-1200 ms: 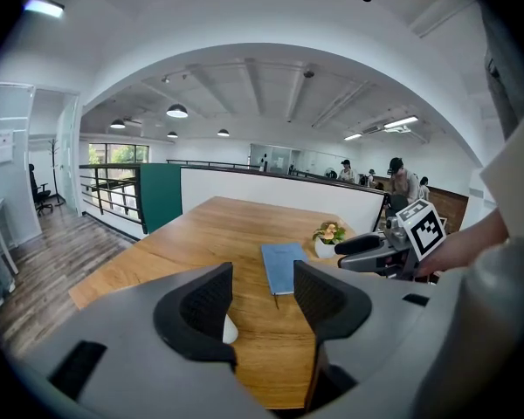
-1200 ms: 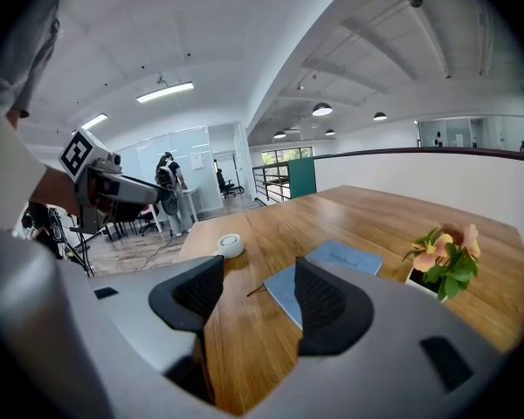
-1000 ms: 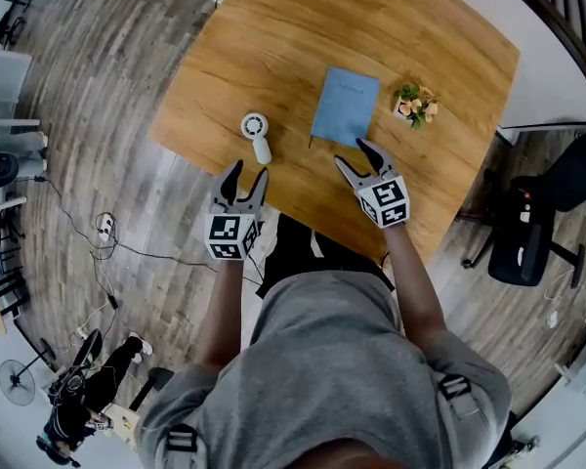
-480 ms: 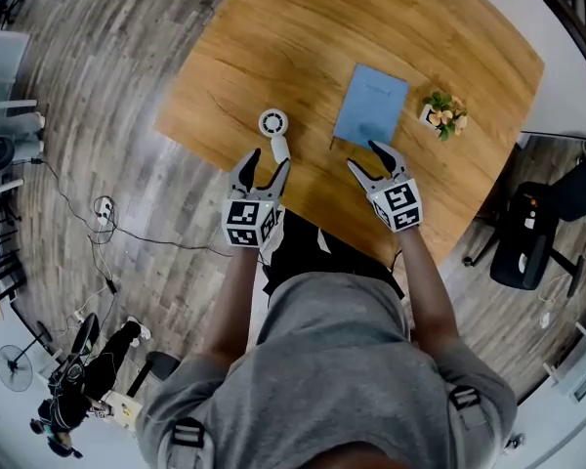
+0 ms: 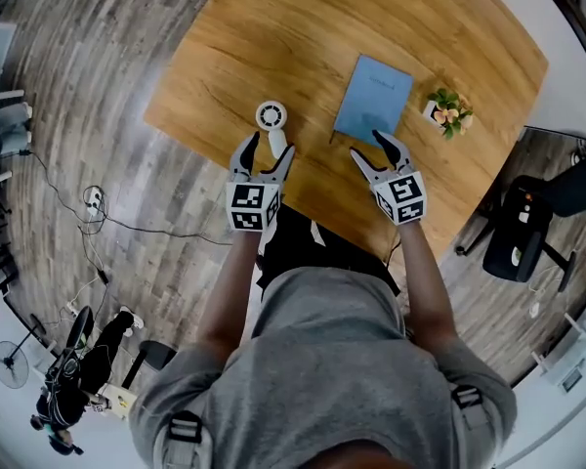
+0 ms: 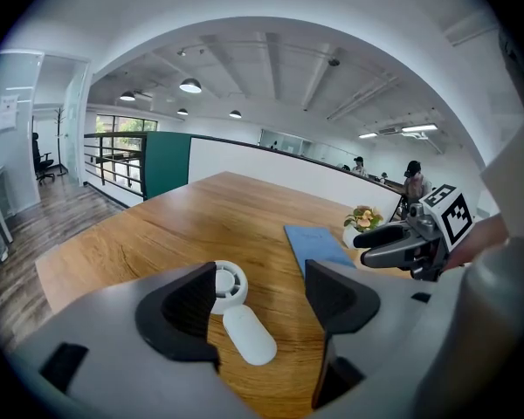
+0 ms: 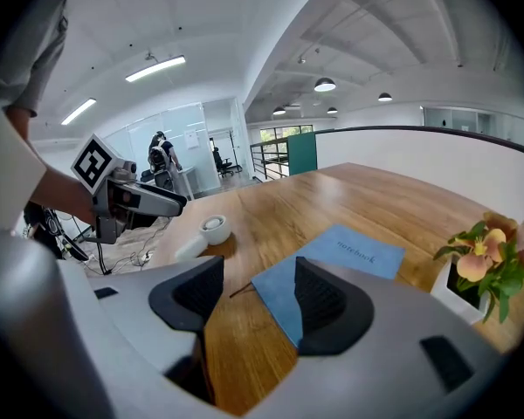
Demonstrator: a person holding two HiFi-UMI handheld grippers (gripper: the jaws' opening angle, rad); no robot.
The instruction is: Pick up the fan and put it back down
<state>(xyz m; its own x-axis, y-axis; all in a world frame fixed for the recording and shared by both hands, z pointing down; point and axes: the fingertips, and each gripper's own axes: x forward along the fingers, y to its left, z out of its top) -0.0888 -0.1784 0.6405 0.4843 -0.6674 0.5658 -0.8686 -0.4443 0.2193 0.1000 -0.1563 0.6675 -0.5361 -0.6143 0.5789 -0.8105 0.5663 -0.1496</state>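
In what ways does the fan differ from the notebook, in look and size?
The fan is white; the notebook is blue. The fan has a round head and a rounded handle; the notebook is a flat rectangle. The fan is smaller than the notebook. Both lie untouched on the wooden table.

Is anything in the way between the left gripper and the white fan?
Nothing visible does. The left gripper's fingers have just been opening, and the fan lies handle-first right at their gap on the table, untouched.
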